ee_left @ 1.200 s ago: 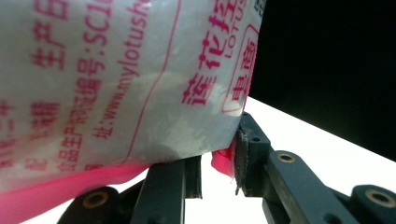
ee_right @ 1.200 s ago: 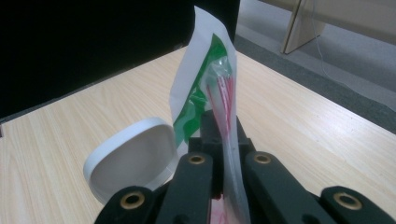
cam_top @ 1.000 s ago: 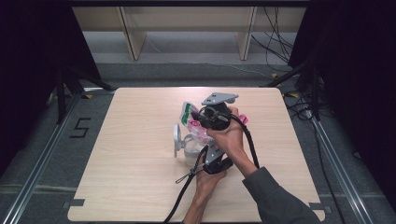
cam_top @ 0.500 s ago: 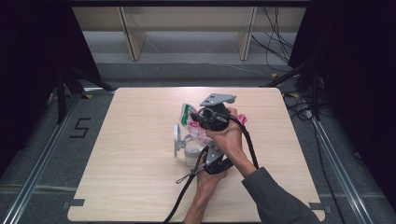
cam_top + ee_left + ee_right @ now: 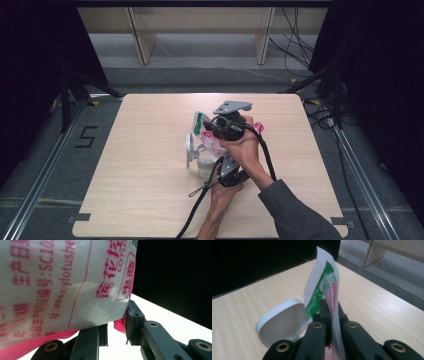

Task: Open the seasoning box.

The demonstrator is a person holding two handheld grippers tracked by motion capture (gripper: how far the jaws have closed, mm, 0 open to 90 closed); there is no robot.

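Note:
A clear plastic bag (image 5: 202, 124) with pink and green print stands upright over the middle of the table. My right gripper (image 5: 212, 132) is shut on its top part, and the film (image 5: 322, 282) rises between the closed jaws. My left gripper (image 5: 221, 159) comes from below with its arm crossed under the right one. Its jaws stand a little apart, with the pink bottom corner of the bag (image 5: 62, 282) in the gap between them. Beside the bag stands a small white jar (image 5: 205, 164) with its round lid (image 5: 189, 148) (image 5: 284, 320) flipped up.
The light wooden table (image 5: 140, 180) has bare room on all sides of the hands. Black cables (image 5: 200, 200) trail from the grippers toward the front edge. Beyond the far edge lie a grey floor and shelf legs (image 5: 142, 45).

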